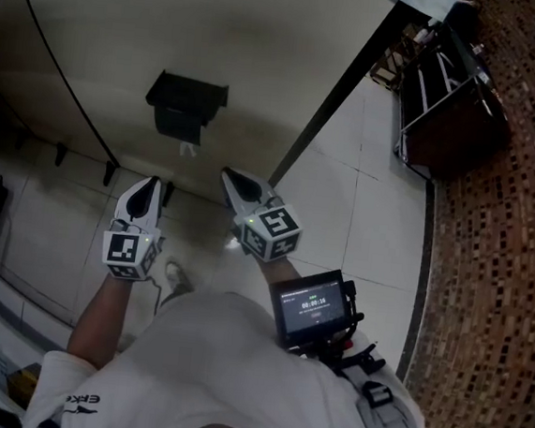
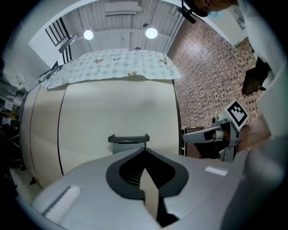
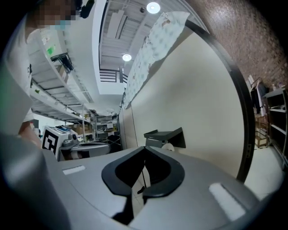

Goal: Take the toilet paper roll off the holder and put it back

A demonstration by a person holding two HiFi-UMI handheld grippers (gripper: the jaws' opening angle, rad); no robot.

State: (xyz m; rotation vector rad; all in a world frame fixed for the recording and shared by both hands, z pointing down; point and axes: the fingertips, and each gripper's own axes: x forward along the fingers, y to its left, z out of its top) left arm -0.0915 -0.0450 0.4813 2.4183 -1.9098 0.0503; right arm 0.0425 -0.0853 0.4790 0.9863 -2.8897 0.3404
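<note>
A black toilet paper holder (image 1: pixel 186 105) is fixed to the cream wall panel, and a bit of white paper (image 1: pixel 190 148) hangs under it. The holder (image 2: pixel 128 139) is straight ahead in the left gripper view. In the right gripper view, the holder (image 3: pixel 165 136) has the white roll (image 3: pixel 169 147) peeking out below its lid. My left gripper (image 1: pixel 146 187) and right gripper (image 1: pixel 234 180) both point at the holder from a short distance, touching nothing. Both are shut and empty, the left gripper (image 2: pixel 144 151) and the right gripper (image 3: pixel 145 148) with jaws closed together.
A black strip (image 1: pixel 335 102) edges the wall panel on the right. Beyond it stands a dark metal rack (image 1: pixel 448 94) on pale tiles, beside a brick-patterned surface (image 1: pixel 497 277). A small screen device (image 1: pixel 313 307) hangs at the person's chest. Storage shelves (image 3: pixel 67 103) stand far left.
</note>
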